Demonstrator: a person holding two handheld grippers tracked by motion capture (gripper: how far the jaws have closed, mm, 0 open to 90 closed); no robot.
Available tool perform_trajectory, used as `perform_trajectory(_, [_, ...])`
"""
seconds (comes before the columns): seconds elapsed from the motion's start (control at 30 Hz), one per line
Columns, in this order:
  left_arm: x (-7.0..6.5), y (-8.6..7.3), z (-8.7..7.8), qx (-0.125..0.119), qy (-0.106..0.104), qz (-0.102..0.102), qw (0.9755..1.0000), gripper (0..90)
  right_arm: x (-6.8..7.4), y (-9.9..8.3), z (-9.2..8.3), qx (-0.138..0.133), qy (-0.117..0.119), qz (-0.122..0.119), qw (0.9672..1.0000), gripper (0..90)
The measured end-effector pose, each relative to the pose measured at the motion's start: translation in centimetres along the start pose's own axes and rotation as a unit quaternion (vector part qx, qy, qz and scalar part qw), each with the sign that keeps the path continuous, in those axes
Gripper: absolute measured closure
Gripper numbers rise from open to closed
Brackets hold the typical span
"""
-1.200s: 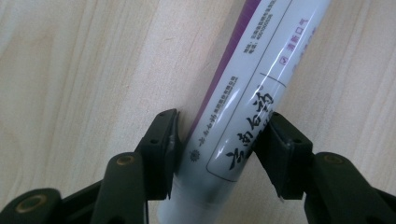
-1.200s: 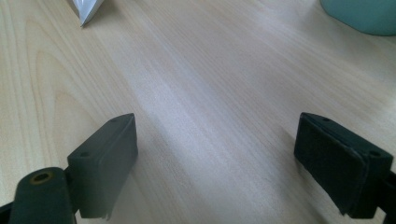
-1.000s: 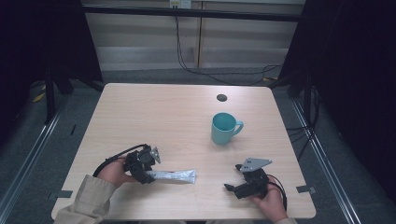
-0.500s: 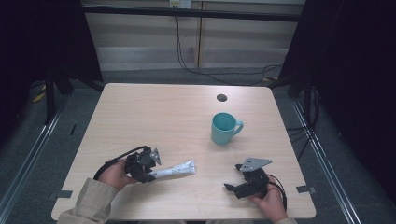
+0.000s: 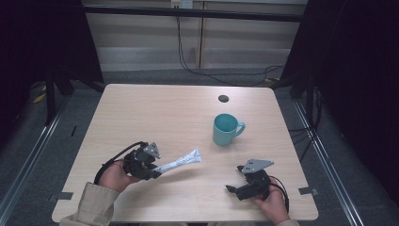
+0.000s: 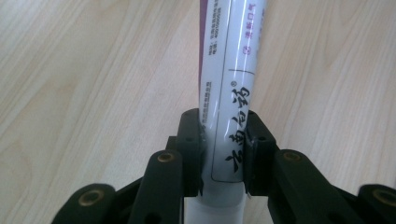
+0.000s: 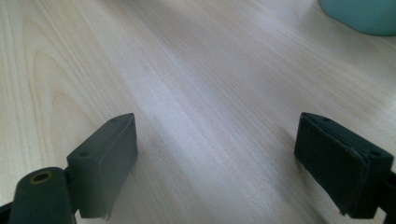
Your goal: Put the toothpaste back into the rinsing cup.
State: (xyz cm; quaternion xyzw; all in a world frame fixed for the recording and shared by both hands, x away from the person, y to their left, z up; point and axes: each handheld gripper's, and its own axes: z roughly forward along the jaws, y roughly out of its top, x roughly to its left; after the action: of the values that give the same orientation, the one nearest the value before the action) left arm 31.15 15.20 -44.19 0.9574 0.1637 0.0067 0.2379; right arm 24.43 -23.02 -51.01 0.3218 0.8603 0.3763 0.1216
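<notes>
A white tube with printed text sticks out to the right from my left gripper, its free end raised off the wooden table. In the left gripper view both black pads press the sides of the tube, so the left gripper is shut on it. My right gripper rests low at the front right, pointing left. In the right gripper view the right gripper stands open over bare wood. A teal mug stands upright right of centre, beyond both grippers, and the mug peeks in at top right.
A small dark round hole sits in the tabletop behind the mug. Black cables hang behind the far edge. Dark frame posts flank the table on both sides. The person's sleeve enters at the front left.
The tube lay flat on the table a second ago; now the left gripper holds it, and its free end has lifted and swung away. The right gripper has stayed put.
</notes>
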Motion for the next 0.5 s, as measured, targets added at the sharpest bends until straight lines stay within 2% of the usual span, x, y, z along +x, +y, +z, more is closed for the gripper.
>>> perform_trajectory(0.07, [-0.02,0.01,0.05,-0.01,0.0,-0.013,0.9999,73.1,0.01,0.0,0.0,0.0,0.0,0.0,1.0,12.5])
perform_trajectory(0.3, [-0.03,0.13,0.02,-0.047,-0.008,-0.03,0.9984,73.2,0.08,0.05,-0.01,-0.001,-0.007,0.009,0.9999,13.6])
perform_trajectory(0.37, [0.01,0.18,0.06,-0.053,-0.01,-0.027,0.9982,73.2,0.06,0.26,-0.07,0.0,-0.006,0.019,0.9998,14.0])
perform_trajectory(0.47, [-0.08,0.3,0.24,-0.069,-0.016,-0.034,0.9969,73.3,-0.1,0.54,-0.22,-0.013,0.006,0.029,0.9995,14.6])
perform_trajectory(0.5, [-0.04,0.39,0.24,-0.068,-0.014,-0.03,0.9972,73.2,-0.15,0.66,-0.3,-0.017,0.007,0.03,0.9994,15.2])
